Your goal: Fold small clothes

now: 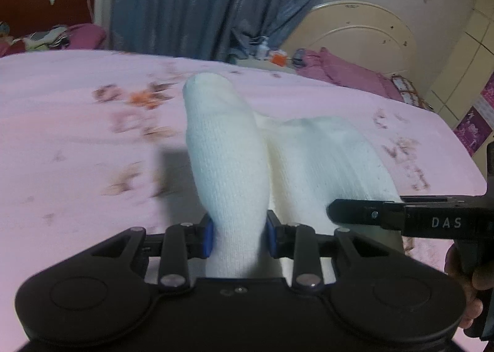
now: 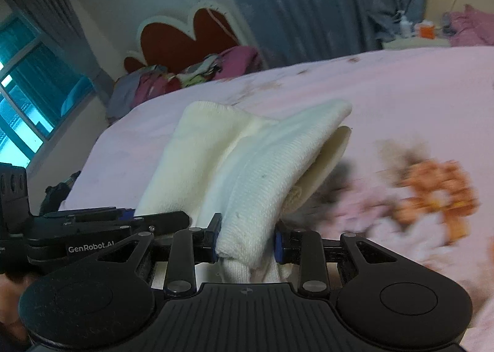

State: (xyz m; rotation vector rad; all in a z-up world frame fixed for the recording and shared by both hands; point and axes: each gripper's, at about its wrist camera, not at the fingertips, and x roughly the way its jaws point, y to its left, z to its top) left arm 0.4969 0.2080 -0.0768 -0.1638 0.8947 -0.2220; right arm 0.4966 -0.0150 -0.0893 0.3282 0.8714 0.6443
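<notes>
A white knitted garment (image 1: 225, 148) hangs lifted above the pink floral bedsheet (image 1: 71, 142). My left gripper (image 1: 237, 236) is shut on one bunched edge of it, blue pads pressing both sides. The right gripper's fingers (image 1: 364, 214) reach in from the right, against the other part of the cloth. In the right wrist view the same garment (image 2: 256, 173) rises from my right gripper (image 2: 247, 244), which is shut on its folded edge. The left gripper (image 2: 123, 219) sits close at the left. A hand (image 1: 463, 278) shows at the right edge.
The bedsheet (image 2: 401, 96) stretches far ahead. A red heart-shaped headboard (image 2: 185, 40) with piled clothes (image 2: 197, 72) stands at the far end. A blue curtain (image 1: 191, 0), a cluttered nightstand (image 1: 271, 57) and a second cream headboard (image 1: 355, 31) lie beyond the bed.
</notes>
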